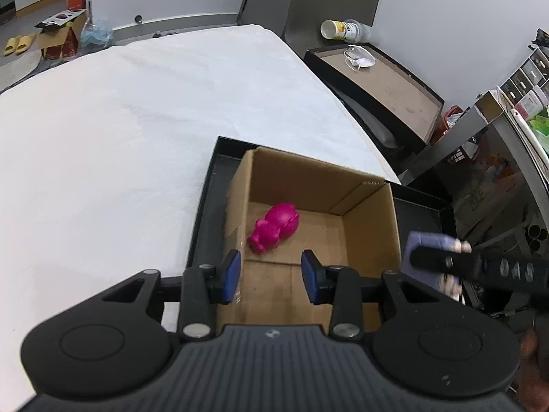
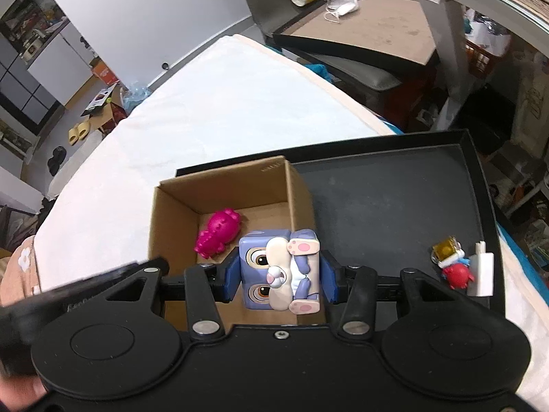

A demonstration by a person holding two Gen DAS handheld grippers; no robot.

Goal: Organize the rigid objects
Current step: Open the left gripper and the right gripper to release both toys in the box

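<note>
Right wrist view: white bed [image 2: 212, 103], black tray [image 2: 394, 206] w/ cardboard box [image 2: 219, 189] at its left end. Pink toy [image 2: 218, 231] lies on box floor, far-left. Right gripper [image 2: 279, 281] clamps purple cube bunny [image 2: 279, 269] over box's near-right corner; hard plastic, prob. light, flat sides suit pads. Left gripper [image 1: 271, 271] hangs empty, jaws apart, over box. Red figure [image 2: 454, 271] & white charger [image 2: 482, 273] near-right on tray.
</note>
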